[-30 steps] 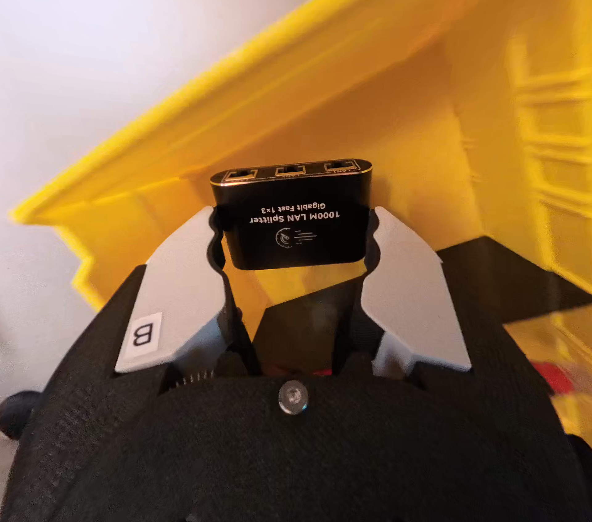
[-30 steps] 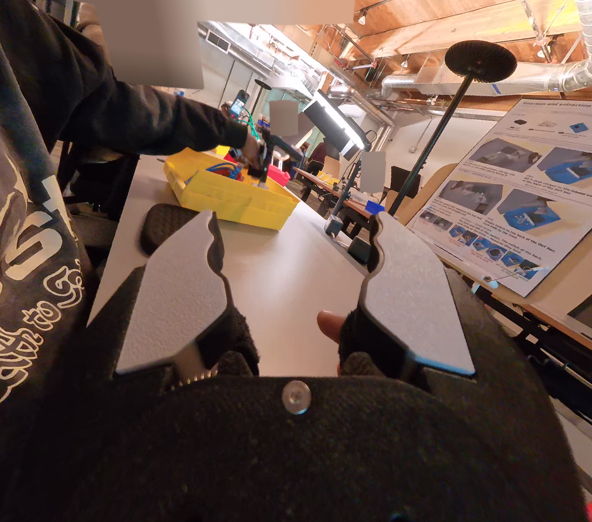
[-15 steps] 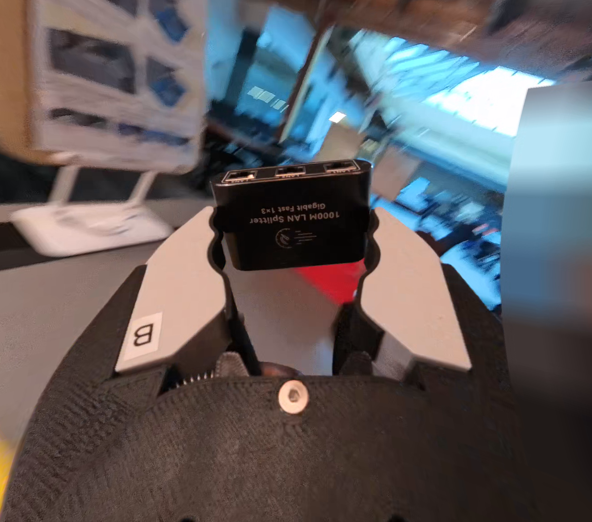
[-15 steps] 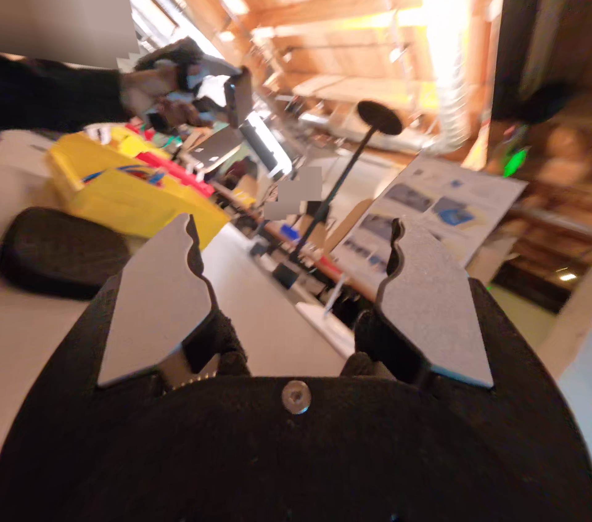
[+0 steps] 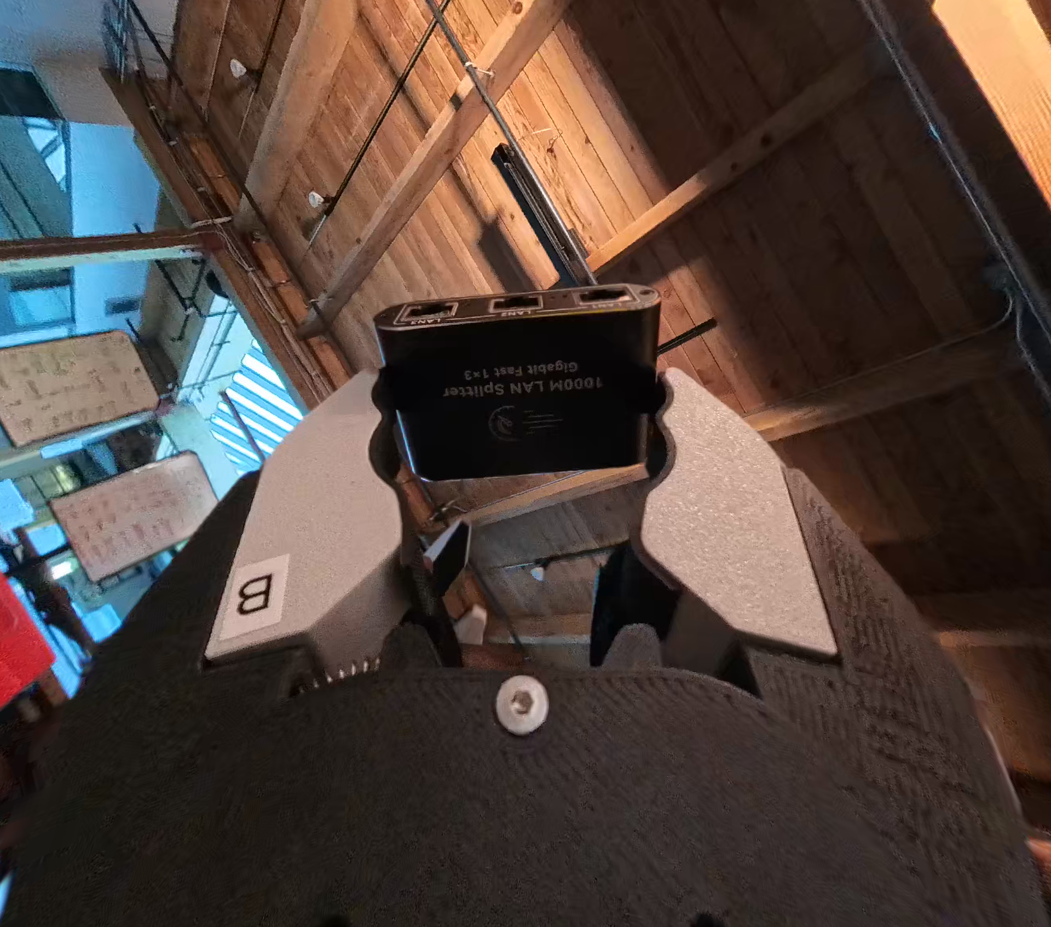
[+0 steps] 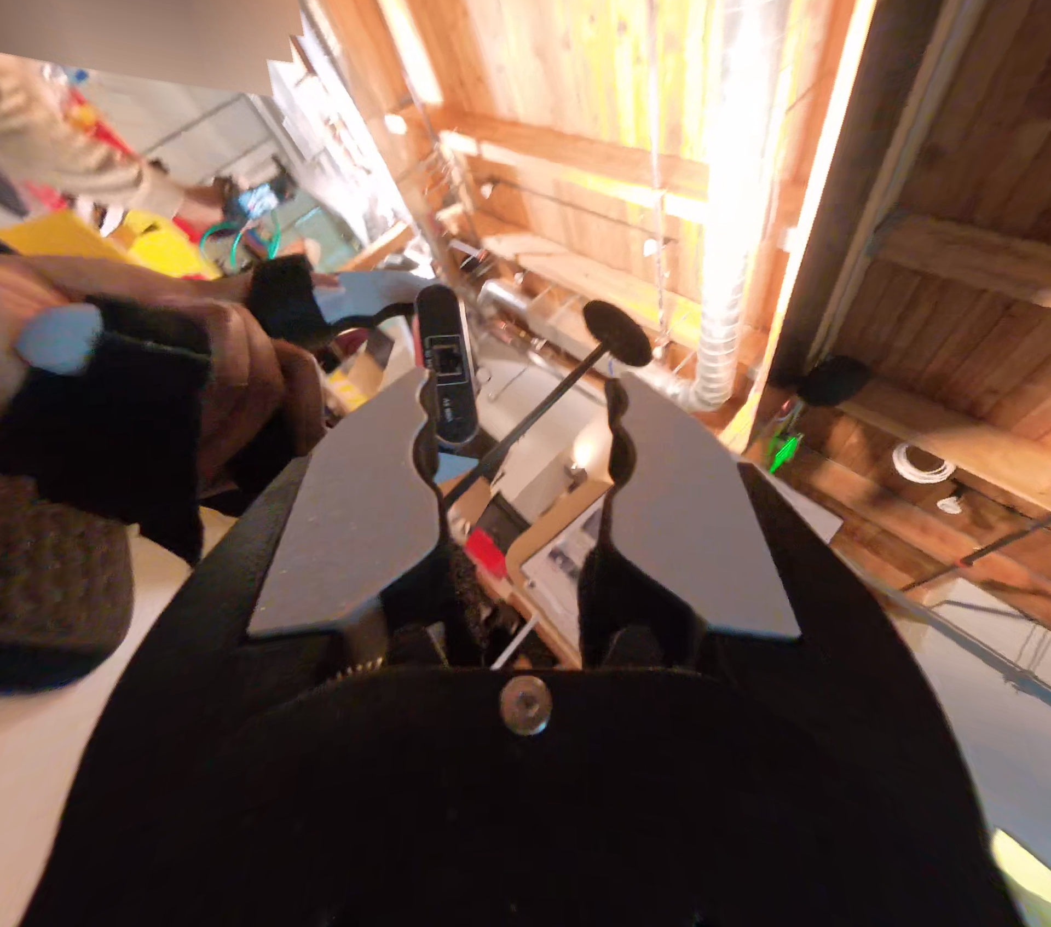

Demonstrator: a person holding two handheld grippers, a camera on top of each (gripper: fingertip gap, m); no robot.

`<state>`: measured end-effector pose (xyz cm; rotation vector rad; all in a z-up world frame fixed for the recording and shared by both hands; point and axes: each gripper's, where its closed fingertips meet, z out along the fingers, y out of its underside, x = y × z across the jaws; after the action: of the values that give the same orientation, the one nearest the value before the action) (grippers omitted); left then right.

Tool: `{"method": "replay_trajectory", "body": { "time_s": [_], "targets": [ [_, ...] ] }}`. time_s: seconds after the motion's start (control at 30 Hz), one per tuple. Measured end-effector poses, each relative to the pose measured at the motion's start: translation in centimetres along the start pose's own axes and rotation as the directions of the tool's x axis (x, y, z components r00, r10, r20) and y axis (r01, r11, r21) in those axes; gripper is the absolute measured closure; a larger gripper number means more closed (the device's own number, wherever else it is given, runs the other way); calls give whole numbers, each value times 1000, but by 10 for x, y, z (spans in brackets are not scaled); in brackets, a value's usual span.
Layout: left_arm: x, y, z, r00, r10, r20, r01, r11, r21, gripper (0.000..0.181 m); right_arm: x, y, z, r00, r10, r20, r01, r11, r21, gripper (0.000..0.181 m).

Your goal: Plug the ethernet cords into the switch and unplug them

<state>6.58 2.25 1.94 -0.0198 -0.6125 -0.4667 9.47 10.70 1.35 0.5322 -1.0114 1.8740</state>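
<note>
**Switch clamped in left hand-held gripper, raised toward the ceiling**

Switch [image 5: 520,387], a flat black box with pale printing on its broad face, sits pinched between the two grey fingers [image 5: 722,507] of the left hand-held gripper [image 5: 518,410]. The fingers press on its two short sides, near its lower half, and the box stands clear of any surface. Its far edge carries three ports in a row, all of them open, with no plug in any. Behind it the left wrist view shows only a wooden plank ceiling [image 5: 711,103] with beams and thin black rods, so this gripper points steeply upward.

The right hand-held gripper [image 6: 520,387] has its fingers spread apart with nothing between them. Past its left finger the same switch [image 6: 449,370] shows edge-on, held up by the other gripper, with a single port visible on the end that faces this camera. A person's hand [image 6: 187,365] in a dark fingerless glove grips the left tool's handle at the left of that view. A white counter [image 6: 51,763] lies below, and yellow bins [image 6: 153,245] with a loop of green cord [image 6: 239,240] stand farther back. A black stand with a round disc top [image 6: 617,333] rises beyond the right gripper's fingers.
</note>
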Motion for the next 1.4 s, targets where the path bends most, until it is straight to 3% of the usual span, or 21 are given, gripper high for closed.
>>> {"method": "replay_trajectory", "body": {
  "time_s": [0.13,0.3,0.47,0.57,0.63,0.67,0.7,0.73,0.77,0.83,0.87,0.9,0.97,1.03,1.1,1.13,1.17,1.3,1.4],
  "targets": [
    [-34,18,-10,994,-26,110,29,999,-20,95,-19,19,3,992,18,121,-2,991,-131,129],
    [-43,31,-11,992,17,127,-8,998,-67,95,-32,39,3,977,94,190,-39,961,-275,130],
    [-52,46,-13,989,6,148,15,990,-142,95,-32,53,1,981,-19,192,84,937,-340,157],
    [-54,57,-17,990,22,139,29,934,-355,92,-29,52,-6,963,54,265,45,934,-355,158],
    [-55,62,-25,974,205,100,-120,832,-541,90,-24,51,-14,939,77,336,45,939,-340,158],
    [-56,62,-31,935,349,63,-237,747,-621,89,-23,51,-19,920,76,384,61,941,-334,158],
    [-62,59,-39,848,529,12,-373,614,-696,89,-23,54,-25,897,86,434,78,935,-345,158],
    [-70,51,-47,697,715,-52,-497,429,-754,87,-25,58,-33,862,112,495,92,924,-370,157],
    [-75,41,-54,495,857,-140,-584,209,-785,85,-29,62,-43,820,142,555,111,911,-396,157],
    [-74,30,-62,85,926,-368,-624,-238,-744,89,-34,69,-57,761,184,622,149,884,-443,157],
    [-74,31,-65,-62,876,-479,-584,-420,-694,93,-35,71,-62,742,193,642,165,875,-455,157],
    [-77,35,-72,-156,801,-579,-512,-567,-646,97,-38,72,-66,725,204,658,178,867,-465,157],
    [-88,41,-81,-277,651,-707,-354,-753,-555,103,-44,71,-73,682,239,691,191,854,-484,157],
    [-99,53,-84,-337,539,-772,-296,-839,-457,111,-51,69,-79,639,266,722,199,849,-489,157],
    [-108,66,-86,-329,518,-790,-311,-849,-427,125,-57,66,-84,606,293,739,192,848,-494,157],
    [-110,72,-85,-323,527,-786,-344,-839,-421,147,-58,66,-84,603,296,741,189,849,-493,157],
    [-111,75,-85,-321,539,-778,-367,-829,-423,152,-57,67,-84,610,283,740,195,851,-487,157],
    [-111,66,-77,-367,613,-700,-419,-781,-464,156,-37,72,-70,722,236,651,148,866,-478,145],
    [-99,45,-62,-559,600,-572,-411,-800,-437,156,-7,67,-55,829,197,523,59,899,-433,134]
  ]
}}
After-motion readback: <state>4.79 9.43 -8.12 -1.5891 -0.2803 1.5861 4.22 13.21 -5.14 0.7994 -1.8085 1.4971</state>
